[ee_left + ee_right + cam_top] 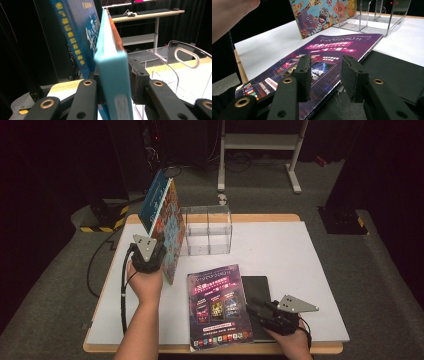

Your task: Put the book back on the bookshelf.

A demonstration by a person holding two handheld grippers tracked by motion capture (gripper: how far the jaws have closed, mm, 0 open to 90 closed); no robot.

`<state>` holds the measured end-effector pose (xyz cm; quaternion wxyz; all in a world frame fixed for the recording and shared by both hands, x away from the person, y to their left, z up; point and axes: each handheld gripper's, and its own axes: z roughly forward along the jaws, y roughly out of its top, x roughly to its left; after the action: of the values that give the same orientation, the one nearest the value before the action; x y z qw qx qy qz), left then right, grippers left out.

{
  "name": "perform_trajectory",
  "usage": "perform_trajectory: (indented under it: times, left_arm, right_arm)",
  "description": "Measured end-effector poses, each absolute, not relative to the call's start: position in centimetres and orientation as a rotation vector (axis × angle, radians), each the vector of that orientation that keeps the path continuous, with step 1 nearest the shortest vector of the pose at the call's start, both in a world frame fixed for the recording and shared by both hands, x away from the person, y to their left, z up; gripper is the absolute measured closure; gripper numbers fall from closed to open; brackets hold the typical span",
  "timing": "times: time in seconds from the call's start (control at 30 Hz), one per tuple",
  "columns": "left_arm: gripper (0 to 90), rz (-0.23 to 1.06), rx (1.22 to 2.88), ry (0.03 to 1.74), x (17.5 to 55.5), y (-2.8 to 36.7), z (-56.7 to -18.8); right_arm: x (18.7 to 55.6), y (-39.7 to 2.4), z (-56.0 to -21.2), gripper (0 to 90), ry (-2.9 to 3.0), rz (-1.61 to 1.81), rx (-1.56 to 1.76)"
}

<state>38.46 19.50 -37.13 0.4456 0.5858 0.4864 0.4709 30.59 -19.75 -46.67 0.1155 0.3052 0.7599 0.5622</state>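
Observation:
Two books stand tilted at the table's left, beside a clear acrylic organizer (207, 230) (175, 65). One is dark blue (152, 200) (75, 32). The other has a teal spine (113, 82) and an animal-picture cover (172, 232) (322, 12). My left gripper (155, 251) (116, 75) is shut on the teal-spined book, a pad against each face. A purple magazine (217, 305) (332, 50) lies flat, partly on a black flat book or tablet (257, 287) (397, 72). My right gripper (250, 306) (325, 62) stands open low over the magazine's near right edge, nothing between its pads.
The white tabletop (280, 250) has a wooden rim. A white metal stand (260, 142) is on the floor behind the table. A desk with a keyboard (150, 12) shows beyond the books. The person's left forearm (229, 15) crosses the top left of the right gripper view.

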Motion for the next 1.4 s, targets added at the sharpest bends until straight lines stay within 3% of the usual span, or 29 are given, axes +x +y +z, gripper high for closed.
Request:
perform_trajectory:
  times: [0.6, 0.97, 1.23, 1.4]
  left_arm:
    - [64.8, 1.092, 1.45, 1.202, 36.0, 21.2, -38.9]
    - [54.0, 0.987, 1.462, 1.219, 33.7, 22.2, -41.7]
    - [47.2, 0.831, 1.539, 1.223, 31.8, 22.2, -44.9]
    - [47.4, 0.688, 1.606, 1.21, 31.4, 21.4, -47.0]
  right_arm:
    - [30.6, -19.6, -46.9, 57.9, 2.236, 1.618, 0.895]
    - [30.6, -19.5, -47.0, 54.8, 2.237, 1.601, 0.888]
    - [30.8, -19.8, -46.9, 53.5, 2.226, 1.593, 0.893]
    - [30.9, -20.1, -47.0, 52.6, 2.22, 1.577, 0.9]
